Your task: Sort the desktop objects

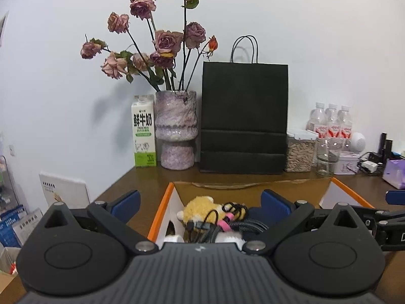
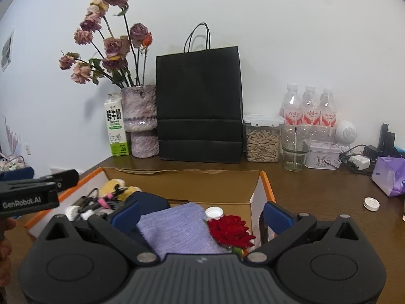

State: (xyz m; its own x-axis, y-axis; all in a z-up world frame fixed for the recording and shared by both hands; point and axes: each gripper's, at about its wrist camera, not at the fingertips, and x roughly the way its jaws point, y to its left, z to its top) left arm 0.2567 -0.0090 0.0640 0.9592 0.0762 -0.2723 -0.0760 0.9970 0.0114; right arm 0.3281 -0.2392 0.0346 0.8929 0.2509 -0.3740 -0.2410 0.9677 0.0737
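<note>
A: Both grippers first. Left gripper (image 1: 200, 205), lower centre of its own view, has its blue pads spread wide with nothing pinched between them. Right gripper (image 2: 201, 215) likewise: jaws fully apart, nothing gripped, hanging over the box.

B: Agreed. Where do the sorted items sit?

A: Inside the cardboard box (image 2: 268, 190), orange-edged, in the lower middle of both frames. Left view shows a yellow plush toy (image 1: 200, 206) and a bundle of cables (image 1: 227, 224) with a pink tie, at the box's left end.

B: Right view adds what the left one hides: a folded lilac cloth (image 2: 177, 225), a red rose (image 2: 230, 228) and a white cap (image 2: 214, 212) just behind it, at the box's right end. Plush and cables appear only small, at middle left.

A: Progress judgement: several items boxed, both tools free, so a placing step looks finished.

B: Remaining, perhaps: a small white round disc (image 2: 371, 204) loose on the table (image 2: 316, 190) at right, seen only in the right view. Also a purple packet (image 2: 389, 174), near the right edge.

A: Far row along the wall: milk carton (image 1: 143, 131), vase (image 1: 176, 129), black paper bag (image 1: 244, 116), seed jar (image 2: 263, 139), glass (image 2: 296, 147), water bottles (image 2: 310, 106). Cannot tell whether those count as things to sort.
</note>
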